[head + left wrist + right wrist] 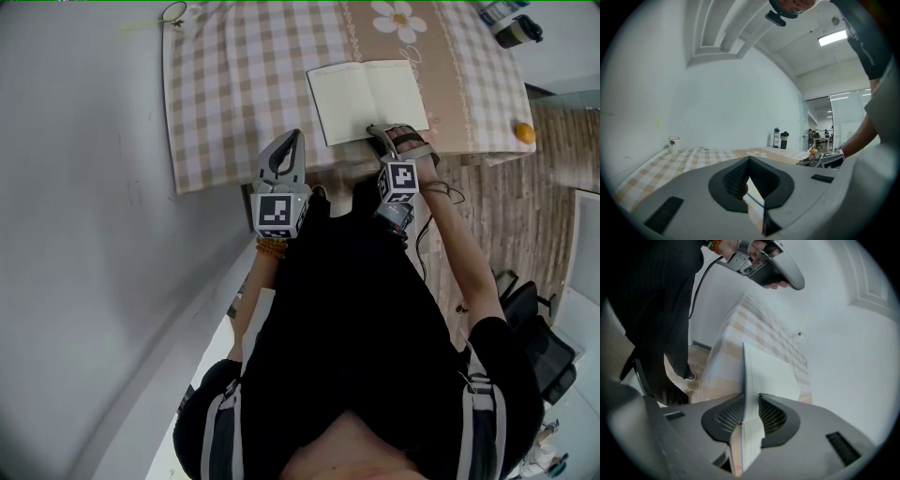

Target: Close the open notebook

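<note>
The open notebook [366, 98] lies flat with blank cream pages on the checked tablecloth, near the table's front edge. My right gripper [382, 131] sits at the near edge of its right half. In the right gripper view the edge of that half of the notebook [764, 376] stands between the jaws, and my right gripper [751, 401] is shut on it. My left gripper [295, 139] hovers over the table's front edge, left of the notebook, touching nothing. In its own view the left gripper [750, 159] has its jaw tips together, with nothing between them.
The table [244, 84] has a wall along its left and far sides. A small cup [173, 13] stands at the far left corner, two bottles [516, 28] at the far right, and an orange [525, 133] at the right front corner. Wooden floor lies to the right.
</note>
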`<state>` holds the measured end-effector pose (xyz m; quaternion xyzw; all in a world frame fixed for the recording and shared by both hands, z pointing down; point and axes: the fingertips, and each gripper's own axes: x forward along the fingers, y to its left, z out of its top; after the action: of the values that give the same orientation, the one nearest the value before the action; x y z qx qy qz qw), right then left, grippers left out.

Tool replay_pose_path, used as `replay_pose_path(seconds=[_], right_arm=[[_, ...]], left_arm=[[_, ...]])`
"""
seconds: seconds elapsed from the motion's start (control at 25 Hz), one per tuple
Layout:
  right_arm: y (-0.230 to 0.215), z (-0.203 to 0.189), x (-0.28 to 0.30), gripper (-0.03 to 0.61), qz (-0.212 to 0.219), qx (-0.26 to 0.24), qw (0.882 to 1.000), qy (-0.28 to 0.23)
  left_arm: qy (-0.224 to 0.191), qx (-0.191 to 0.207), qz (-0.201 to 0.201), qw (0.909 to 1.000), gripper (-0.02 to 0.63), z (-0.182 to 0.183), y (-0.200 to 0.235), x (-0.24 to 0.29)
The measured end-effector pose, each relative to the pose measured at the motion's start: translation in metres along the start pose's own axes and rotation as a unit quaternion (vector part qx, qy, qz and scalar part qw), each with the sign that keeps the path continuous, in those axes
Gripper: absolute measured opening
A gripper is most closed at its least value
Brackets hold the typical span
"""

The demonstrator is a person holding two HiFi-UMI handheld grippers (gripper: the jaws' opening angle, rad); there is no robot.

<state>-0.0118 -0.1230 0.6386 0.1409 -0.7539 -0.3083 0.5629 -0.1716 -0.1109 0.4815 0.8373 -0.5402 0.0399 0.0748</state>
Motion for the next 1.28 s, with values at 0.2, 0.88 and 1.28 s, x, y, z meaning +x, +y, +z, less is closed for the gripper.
replay_pose_path(seconds=[0.2,0.88,1.28], right_arm=[[0.0025,-0.0001,-0.0003,0.077,0.006,-0.014,1.0,0.009],[-0.0007,-0.0039,0.0004,0.118,-0.072,-0.026,0.996,0.037],[0.0052,-0.0031,0.0014,0.037,-0.077,-0.004,0.996,0.039]], left_arm=[[0.001,-0.003,-0.001,1.0,0.006,-0.0023,0.0009,-0.002],[0.003,-0.001,-0.004,1.0,0.006,-0.0063,0.0034,-0.0041],[0.005,0.0,-0.015,0.9999,0.006,-0.009,-0.0006,-0.0012]])
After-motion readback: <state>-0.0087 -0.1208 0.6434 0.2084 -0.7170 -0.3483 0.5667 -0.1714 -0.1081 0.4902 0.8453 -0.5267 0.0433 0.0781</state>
